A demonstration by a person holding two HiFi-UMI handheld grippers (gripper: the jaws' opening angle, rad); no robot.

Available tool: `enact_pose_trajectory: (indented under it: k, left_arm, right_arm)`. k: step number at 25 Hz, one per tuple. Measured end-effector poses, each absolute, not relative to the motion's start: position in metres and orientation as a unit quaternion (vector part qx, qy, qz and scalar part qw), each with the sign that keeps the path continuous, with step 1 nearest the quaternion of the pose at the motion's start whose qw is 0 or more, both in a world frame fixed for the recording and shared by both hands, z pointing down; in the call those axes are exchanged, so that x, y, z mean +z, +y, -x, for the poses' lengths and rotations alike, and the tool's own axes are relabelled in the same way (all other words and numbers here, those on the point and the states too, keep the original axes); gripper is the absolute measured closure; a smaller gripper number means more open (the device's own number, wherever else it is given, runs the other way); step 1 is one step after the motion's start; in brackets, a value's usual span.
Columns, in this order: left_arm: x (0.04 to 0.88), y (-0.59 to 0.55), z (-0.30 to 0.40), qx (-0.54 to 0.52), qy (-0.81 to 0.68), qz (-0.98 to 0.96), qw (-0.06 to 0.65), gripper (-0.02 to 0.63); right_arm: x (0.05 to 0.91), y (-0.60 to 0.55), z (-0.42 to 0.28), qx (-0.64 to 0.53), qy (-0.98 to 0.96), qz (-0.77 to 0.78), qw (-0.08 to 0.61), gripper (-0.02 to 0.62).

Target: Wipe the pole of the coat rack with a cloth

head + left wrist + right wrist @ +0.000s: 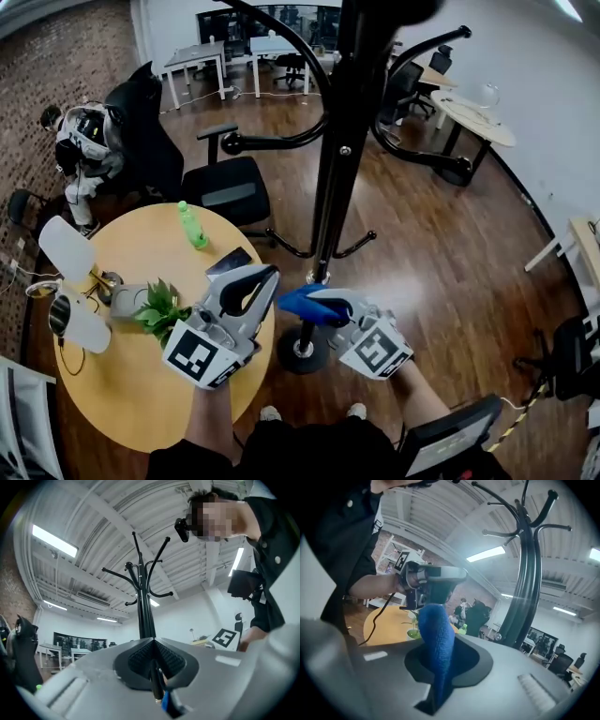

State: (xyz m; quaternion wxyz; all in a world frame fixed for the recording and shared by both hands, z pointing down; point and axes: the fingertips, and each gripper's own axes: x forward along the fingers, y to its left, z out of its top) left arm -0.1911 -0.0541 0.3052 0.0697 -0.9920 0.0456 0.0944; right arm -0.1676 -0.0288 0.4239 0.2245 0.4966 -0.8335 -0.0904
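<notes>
My right gripper (pixel 328 306) is clamped on a blue cloth (pixel 298 304) that looks soft, light and floppy, so it should wrap easily round the black pole (pixel 336 159). The pole stands upright close in front of the cloth, and it looks stiff and likely to rock on its round base (pixel 302 352). My left gripper (pixel 270 275) has its jaws together on nothing, while a round table (pixel 141 384) with a plant (pixel 161 309) and bottle (pixel 193 225) crowds the left, and low hooks (pixel 356 247) could snag the cloth.

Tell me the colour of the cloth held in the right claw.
Blue. The cloth shows best in the right gripper view.
</notes>
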Motion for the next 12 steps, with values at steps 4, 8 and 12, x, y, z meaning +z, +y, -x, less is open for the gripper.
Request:
enact_pose_trajectory:
  k: [4,8,12]
  left_arm:
    - [0.322,-0.044,0.169,0.066,0.119,0.986,0.093,0.603]
    - [0.345,-0.02,0.161,0.032,0.224,0.97,0.093,0.603]
    - [0.365,0.007,0.155,0.007,0.274,0.959,0.076,0.603]
  right_arm:
    - [0.442,-0.023,0.135,-0.104,-0.847,-0.489,0.181,0.575]
    - [0.469,-0.006,0.104,-0.097,-0.868,-0.456,0.168,0.575]
    - [0.492,0.006,0.076,-0.075,-0.88,-0.436,0.173,0.575]
